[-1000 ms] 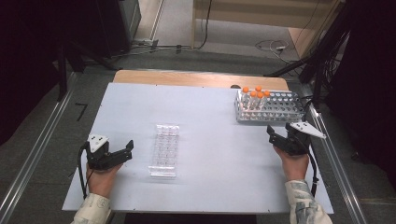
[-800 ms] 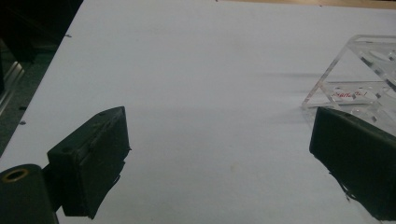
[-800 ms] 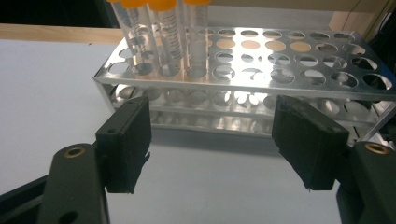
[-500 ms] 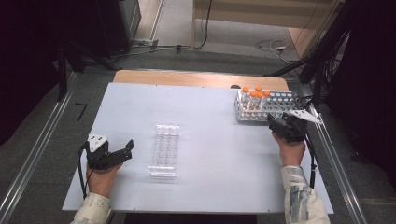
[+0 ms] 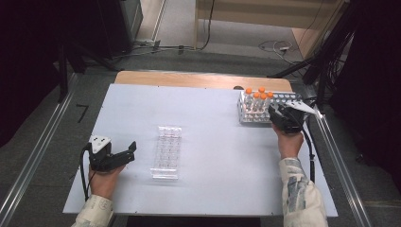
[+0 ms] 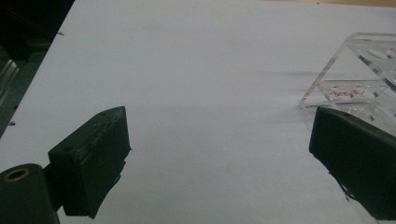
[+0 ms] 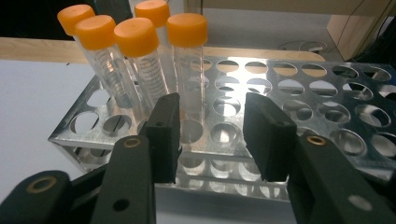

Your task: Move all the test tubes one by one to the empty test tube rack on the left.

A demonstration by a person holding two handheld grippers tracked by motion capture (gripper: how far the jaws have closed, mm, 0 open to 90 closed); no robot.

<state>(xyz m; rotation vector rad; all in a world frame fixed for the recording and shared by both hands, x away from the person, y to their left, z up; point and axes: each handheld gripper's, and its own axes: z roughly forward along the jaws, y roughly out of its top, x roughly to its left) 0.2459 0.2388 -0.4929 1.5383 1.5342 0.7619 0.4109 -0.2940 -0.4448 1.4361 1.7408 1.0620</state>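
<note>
Over the last second the right gripper [image 5: 275, 115] has moved forward from the open tabletop [image 5: 213, 113] to the near edge of the metal rack [image 5: 288, 97], while the left gripper [image 5: 124, 152] has stayed put beside the clear rack [image 5: 167, 151]. The right jaws are spread and empty, lined up on the nearest tube [image 7: 189, 70] of the five orange-capped ones standing at the metal rack's left end, so a pick looks imminent. The left jaws are also spread, holding nothing. Neighbouring tubes [image 7: 140, 67] crowd the left jaw's path; otherwise the tabletop between the racks is bare.
</note>
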